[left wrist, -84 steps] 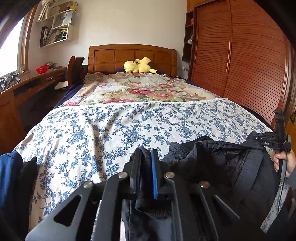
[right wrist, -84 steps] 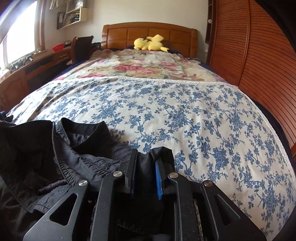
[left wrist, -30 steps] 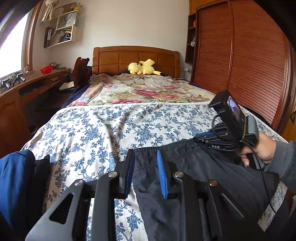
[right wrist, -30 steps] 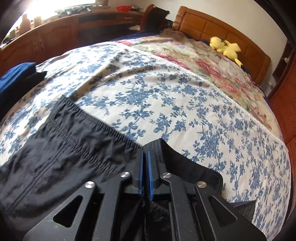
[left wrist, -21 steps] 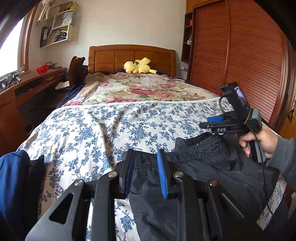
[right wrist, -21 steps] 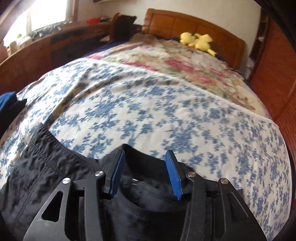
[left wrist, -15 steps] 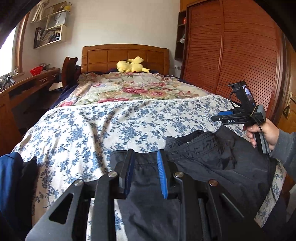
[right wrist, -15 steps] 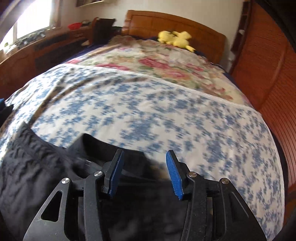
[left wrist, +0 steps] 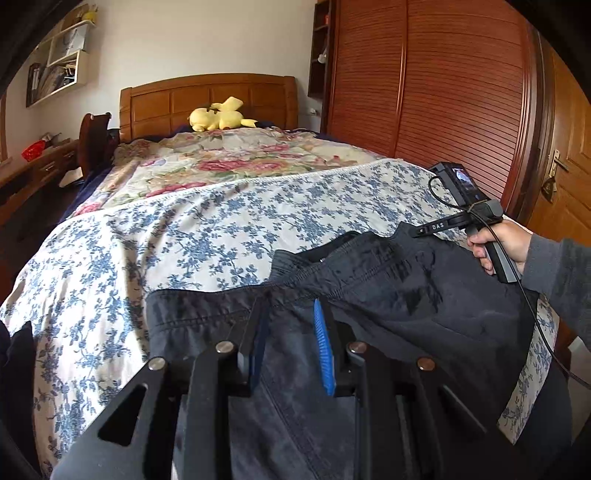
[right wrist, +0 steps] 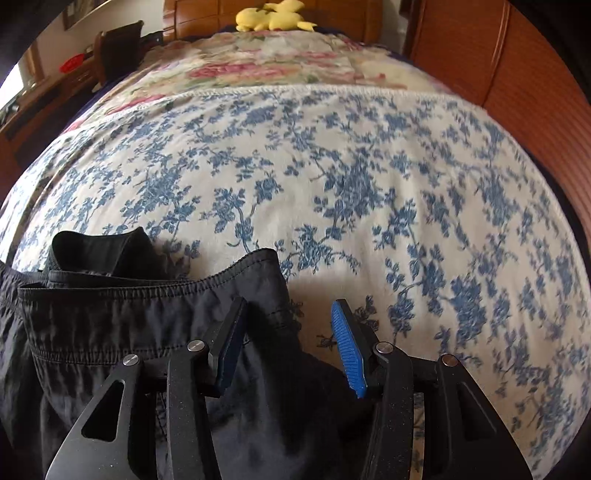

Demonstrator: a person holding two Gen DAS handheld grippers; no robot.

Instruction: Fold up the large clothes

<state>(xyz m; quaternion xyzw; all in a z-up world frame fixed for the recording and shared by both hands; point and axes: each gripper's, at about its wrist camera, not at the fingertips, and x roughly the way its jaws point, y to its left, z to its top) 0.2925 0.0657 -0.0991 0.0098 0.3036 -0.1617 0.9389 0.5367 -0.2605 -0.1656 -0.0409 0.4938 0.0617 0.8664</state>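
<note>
Lying under both: trousers [right wrist: 129,325] | left gripper [left wrist: 291,339] parted, gripping nothing | right gripper [right wrist: 291,347] just opened, empty

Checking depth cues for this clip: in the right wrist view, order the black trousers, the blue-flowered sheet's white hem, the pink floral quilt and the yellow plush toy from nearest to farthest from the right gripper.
1. black trousers, under the right gripper, lower left.
2. white hem, across the bed.
3. pink floral quilt, beyond the hem.
4. yellow plush toy, at the headboard.
</note>
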